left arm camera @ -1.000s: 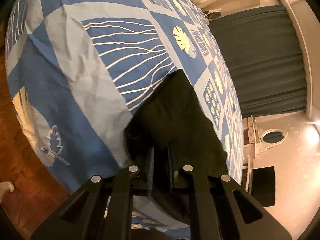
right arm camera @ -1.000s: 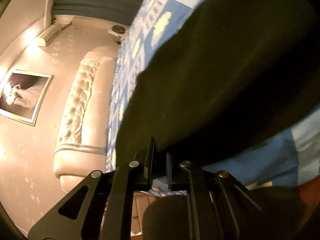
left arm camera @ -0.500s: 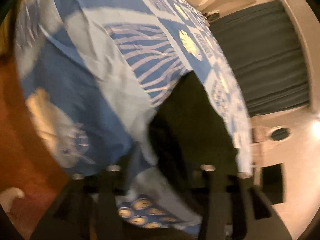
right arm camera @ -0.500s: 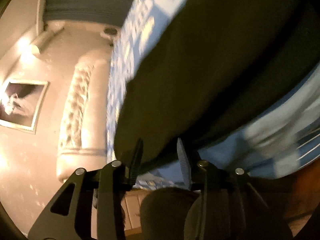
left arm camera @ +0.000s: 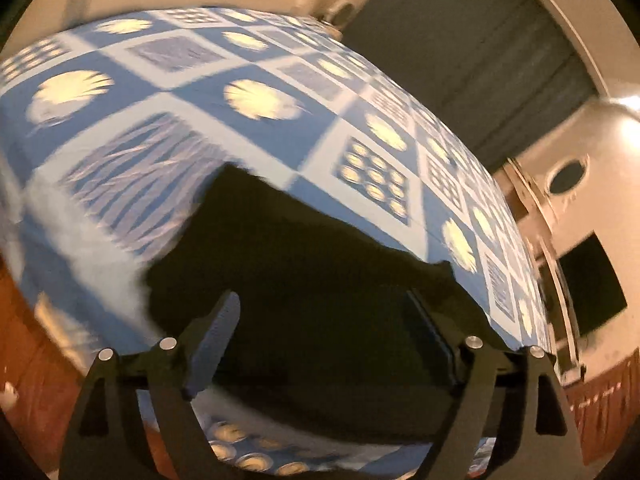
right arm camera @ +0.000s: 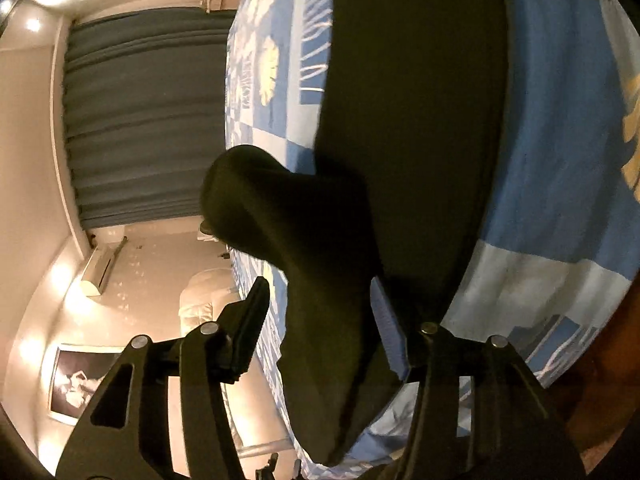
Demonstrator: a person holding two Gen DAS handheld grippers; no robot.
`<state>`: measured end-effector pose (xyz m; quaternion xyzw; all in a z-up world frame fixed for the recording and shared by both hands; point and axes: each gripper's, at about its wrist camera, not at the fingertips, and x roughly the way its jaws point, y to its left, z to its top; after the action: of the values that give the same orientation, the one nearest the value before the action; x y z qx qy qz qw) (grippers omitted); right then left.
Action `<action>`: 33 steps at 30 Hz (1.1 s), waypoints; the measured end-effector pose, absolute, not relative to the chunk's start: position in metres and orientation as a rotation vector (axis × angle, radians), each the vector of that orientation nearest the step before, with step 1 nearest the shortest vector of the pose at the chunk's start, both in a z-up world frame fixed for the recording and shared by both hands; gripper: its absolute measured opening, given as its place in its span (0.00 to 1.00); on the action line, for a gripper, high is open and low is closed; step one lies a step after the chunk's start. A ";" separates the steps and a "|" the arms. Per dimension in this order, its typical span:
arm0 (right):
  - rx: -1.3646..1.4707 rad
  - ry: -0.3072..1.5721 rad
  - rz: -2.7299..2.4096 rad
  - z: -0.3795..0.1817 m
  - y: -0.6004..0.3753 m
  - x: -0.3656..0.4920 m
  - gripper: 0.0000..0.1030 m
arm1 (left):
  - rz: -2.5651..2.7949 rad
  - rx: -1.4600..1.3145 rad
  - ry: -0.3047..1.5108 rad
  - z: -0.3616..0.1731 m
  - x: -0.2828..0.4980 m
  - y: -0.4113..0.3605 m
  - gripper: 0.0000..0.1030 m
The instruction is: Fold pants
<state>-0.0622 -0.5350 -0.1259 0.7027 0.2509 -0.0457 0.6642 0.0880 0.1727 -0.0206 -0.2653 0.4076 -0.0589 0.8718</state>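
Black pants (left arm camera: 304, 256) lie flat on the bed's blue patterned cover (left arm camera: 248, 60). My left gripper (left arm camera: 324, 336) hovers over their near edge, jaws wide and still opening, nothing pinched between them; its left finger (left arm camera: 216, 336) stands clear of the cloth. In the right wrist view the pants (right arm camera: 412, 92) run away up the cover (right arm camera: 560, 140), and a raised hump of black cloth (right arm camera: 280, 208) sits between the jaws of my right gripper (right arm camera: 320, 320). Those jaws are opening, and a strip of cover shows between the left finger (right arm camera: 250, 324) and the cloth.
The bed edge drops to a brown wood floor (left arm camera: 32, 364). A dark curtain (right arm camera: 140, 120) hangs beyond the bed, with a tufted headboard (right arm camera: 200, 312), a framed picture (right arm camera: 80, 380) and a wall air conditioner (right arm camera: 100, 272). A dresser with an oval mirror (left arm camera: 566, 172) stands at the right.
Both grippers were shut on the pants' edge and have opened and let go. The left one rose and backed off; the right one swung sideways and rolled, leaving a hump of cloth.
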 end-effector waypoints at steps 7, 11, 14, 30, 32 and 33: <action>1.541 0.491 -0.056 -0.126 -0.533 -0.038 0.61 | -0.157 -0.552 0.932 -0.048 0.112 0.127 0.80; 1.498 0.355 0.093 -0.112 -0.529 -0.029 0.68 | -0.162 -0.557 0.942 -0.061 0.108 0.127 0.80; 1.503 0.300 0.143 -0.109 -0.532 -0.024 0.69 | -0.175 -0.531 0.943 -0.061 0.108 0.125 0.80; 1.662 0.213 0.217 -0.139 -0.523 -0.008 0.86 | -0.165 -0.493 0.938 -0.063 0.107 0.120 0.80; 1.734 0.118 0.217 -0.146 -0.532 -0.007 0.86 | -0.165 -0.489 0.938 -0.064 0.107 0.120 0.80; 1.791 0.060 0.226 -0.151 -0.535 -0.005 0.86 | -0.165 -0.487 0.938 -0.064 0.107 0.119 0.80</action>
<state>-0.0051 -0.5354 -0.1507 0.7787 0.0262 0.0981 0.6191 0.1073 0.1191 -0.0639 -0.2320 0.4472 -0.0786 0.8603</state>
